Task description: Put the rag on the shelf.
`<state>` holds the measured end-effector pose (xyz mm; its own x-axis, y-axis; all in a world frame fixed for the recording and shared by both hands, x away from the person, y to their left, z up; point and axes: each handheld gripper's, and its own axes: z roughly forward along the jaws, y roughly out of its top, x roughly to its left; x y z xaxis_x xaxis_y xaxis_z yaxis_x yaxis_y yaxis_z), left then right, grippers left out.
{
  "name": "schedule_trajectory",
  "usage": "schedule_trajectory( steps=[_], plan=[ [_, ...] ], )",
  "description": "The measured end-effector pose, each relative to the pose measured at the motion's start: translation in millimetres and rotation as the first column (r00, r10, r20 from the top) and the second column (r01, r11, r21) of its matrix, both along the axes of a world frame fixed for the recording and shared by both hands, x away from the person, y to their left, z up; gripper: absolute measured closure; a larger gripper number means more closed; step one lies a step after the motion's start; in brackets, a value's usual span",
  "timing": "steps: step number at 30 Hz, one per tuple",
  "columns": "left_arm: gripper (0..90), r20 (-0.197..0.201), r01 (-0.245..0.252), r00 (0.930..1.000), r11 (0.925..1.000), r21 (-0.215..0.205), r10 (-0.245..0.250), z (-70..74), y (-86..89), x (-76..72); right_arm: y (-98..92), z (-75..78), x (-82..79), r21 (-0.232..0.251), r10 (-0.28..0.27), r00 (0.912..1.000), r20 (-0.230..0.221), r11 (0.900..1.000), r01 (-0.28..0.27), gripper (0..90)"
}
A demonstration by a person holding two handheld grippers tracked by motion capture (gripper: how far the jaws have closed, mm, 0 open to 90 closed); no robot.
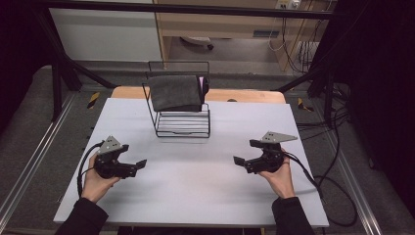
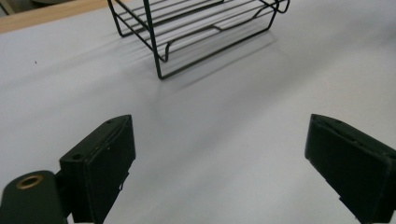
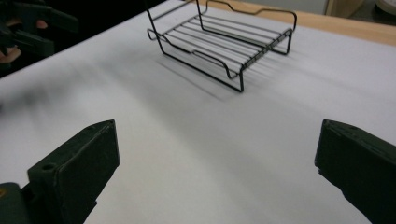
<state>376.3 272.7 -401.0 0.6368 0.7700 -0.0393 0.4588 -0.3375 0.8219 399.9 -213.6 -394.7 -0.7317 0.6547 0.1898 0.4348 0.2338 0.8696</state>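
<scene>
**Jaws wide on both grippers; wire rack with towel at table rear**

Both pairs of jaws stand wide apart and hold nothing. In the left gripper view and the right gripper view the flat black pads frame bare table surface, with no contact on any object.

The wire rack (image 1: 182, 122) stands at the rear centre of the table, well apart from both grippers. It is made of thin black rod: a low shelf of parallel bars, an upright frame, and a raised rear rail. A dark grey towel (image 1: 176, 92), soft and matte, hangs folded over the upper part of the rack. A small pink item shows at the towel's right edge; what it is cannot be told.

The left gripper (image 1: 136, 166) is held near the table's left side, the right gripper (image 1: 243, 156) near its right side, jaws pointing inward. Each carries a grey three-cornered plate and a trailing black cable.

The table (image 1: 195, 196) has a smooth, pale grey top with a wooden strip along its far edge. Around it are grey floor, black frame bars and loose cables.
</scene>
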Motion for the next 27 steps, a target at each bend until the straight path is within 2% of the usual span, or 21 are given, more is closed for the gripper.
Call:
schedule_trajectory(
  steps=[5,8,11,15,18,22,25,27],
  plan=[
    [9.2,-0.022,0.012,0.9997,0.9999,0.002,-0.012,-16.7,4.9,-5.9,-9.5,-16.4,-6.3,-0.009,-0.003,0.9998,-0.019,1.000,0.003,0.7],
    [9.3,-0.033,0.013,0.9994,0.9996,0.024,-0.013,-23.1,7.2,-7.3,-15.3,-25.4,-10.9,-0.037,-0.004,0.9996,-0.026,0.999,0.003,0.7],
    [9.5,-0.044,0.016,0.9989,0.9995,0.025,-0.015,-28.2,9.3,-8.9,-21.2,-33.4,-15.5,-0.055,-0.001,0.9992,-0.040,0.998,-0.001,0.7],
    [10.4,-0.047,0.021,0.9987,0.9995,0.024,-0.019,-33.7,11.2,-11.4,-30.0,-46.5,-22.6,-0.057,-0.014,0.9985,-0.054,0.998,0.011,0.7],
    [10.1,-0.065,0.023,0.9977,0.9992,0.032,-0.021,-39.5,11.4,-12.3,-39.0,-56.4,-27.6,-0.051,-0.032,0.9964,-0.078,0.998,0.029,0.7],
    [8.9,-0.078,0.037,0.9964,0.9984,0.044,-0.033,-43.9,10.5,-14.0,-47.6,-60.1,-32.1,-0.052,-0.051,0.9950,-0.085,0.998,0.047,0.7],
    [8.8,-0.079,0.040,0.9963,0.9980,0.048,-0.036,-45.4,10.5,-14.8,-49.3,-60.5,-34.5,-0.078,-0.053,0.9949,-0.086,0.996,0.046,0.7],
    [8.6,-0.084,0.044,0.9956,0.9981,0.044,-0.040,-46.1,10.3,-15.3,-50.1,-61.2,-35.8,-0.076,-0.051,0.9938,-0.099,0.996,0.044,0.7]
  ],
)
